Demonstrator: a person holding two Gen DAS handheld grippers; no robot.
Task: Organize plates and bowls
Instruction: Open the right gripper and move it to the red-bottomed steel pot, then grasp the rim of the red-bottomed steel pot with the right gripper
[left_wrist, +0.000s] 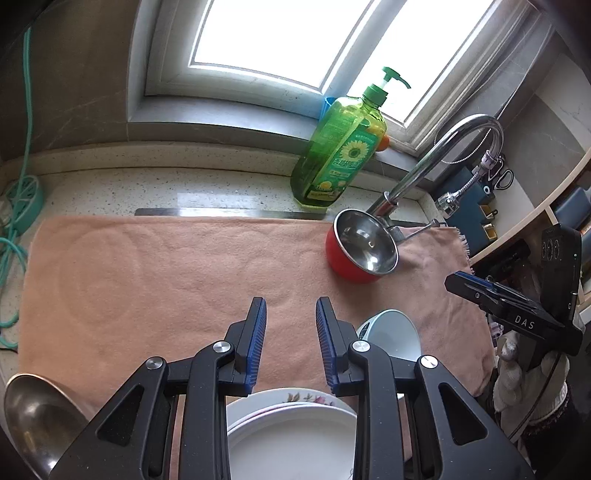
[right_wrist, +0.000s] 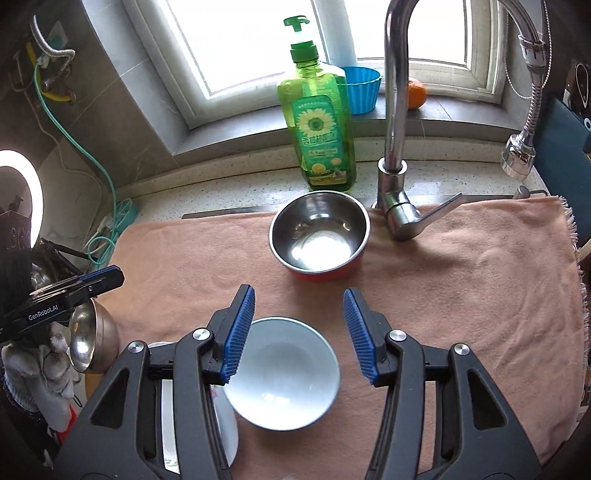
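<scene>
My left gripper (left_wrist: 290, 306) is open and empty above a stack of white plates (left_wrist: 291, 432); the lower plate has a flower pattern. My right gripper (right_wrist: 298, 297) is open and empty, hovering over a pale blue bowl (right_wrist: 282, 373) on the pink towel (right_wrist: 461, 295). That bowl also shows in the left wrist view (left_wrist: 395, 336). A red bowl with a steel inside (right_wrist: 319, 236) stands near the faucet; it also shows in the left wrist view (left_wrist: 364, 247). A steel bowl (right_wrist: 92, 343) lies tilted at the left, also in the left wrist view (left_wrist: 33, 417). The plates show beside the right gripper's left arm (right_wrist: 225, 424).
A green dish soap bottle (right_wrist: 317, 122) and chrome faucet (right_wrist: 397, 110) stand behind the towel. A blue cup (right_wrist: 362, 88) and an orange (right_wrist: 417, 94) sit on the windowsill. A teal cord (left_wrist: 14, 206) lies at the left. Shelves (left_wrist: 524, 221) are at the right.
</scene>
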